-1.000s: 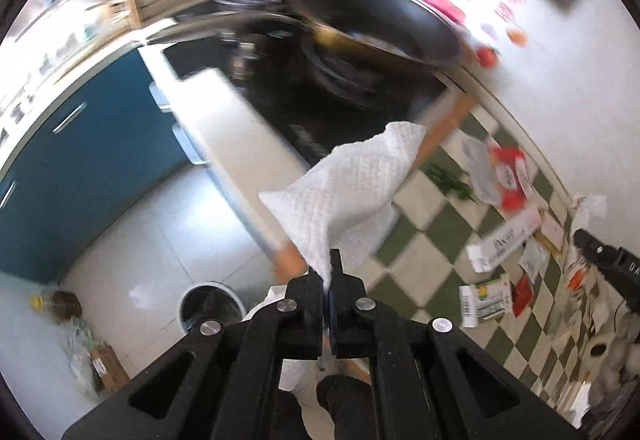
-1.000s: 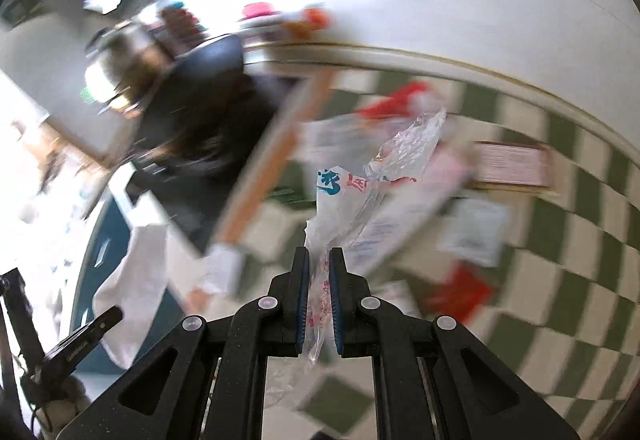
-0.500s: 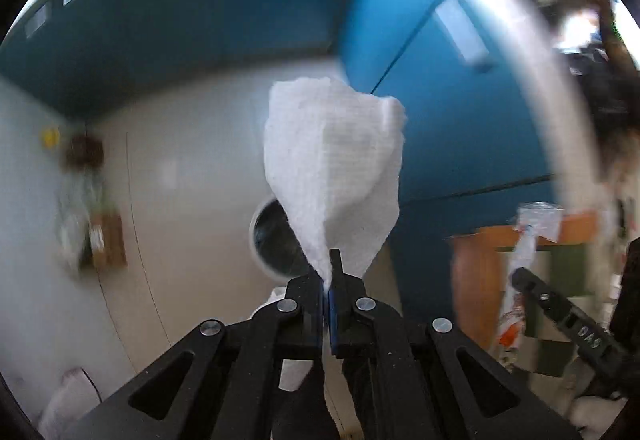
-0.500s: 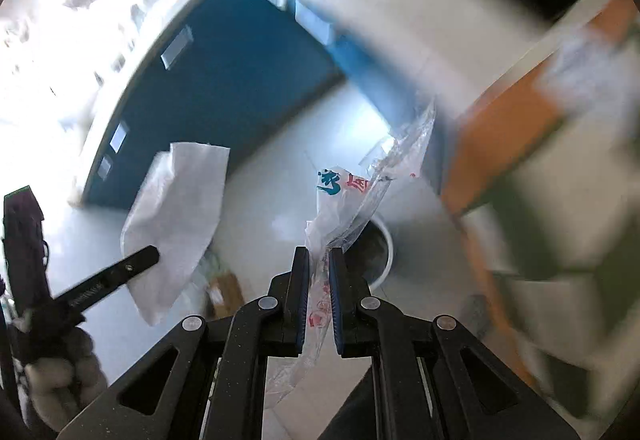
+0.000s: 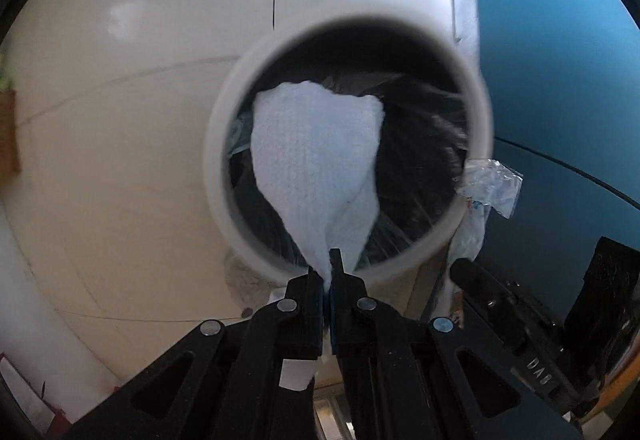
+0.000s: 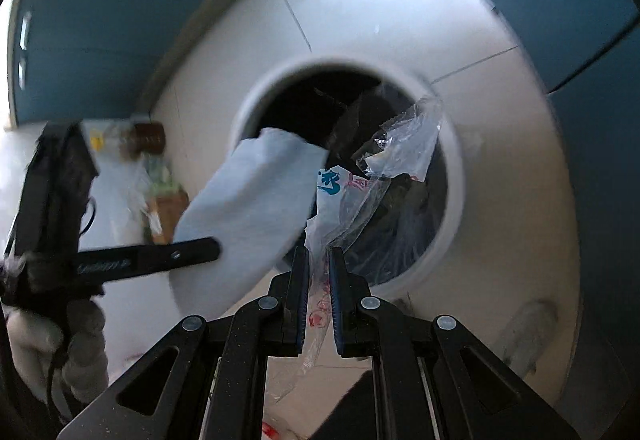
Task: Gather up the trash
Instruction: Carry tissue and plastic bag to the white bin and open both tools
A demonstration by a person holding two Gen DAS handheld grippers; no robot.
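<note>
Blue cabinet fronts border a pale tiled floor. On that floor stands a round white trash bin with a dark liner inside. The left gripper is clamped tight on the corner of a white paper towel, which hangs above the bin's mouth. The right gripper, nearly closed, pinches a crumpled clear plastic wrapper with blue and red print, also over the opening.
</note>
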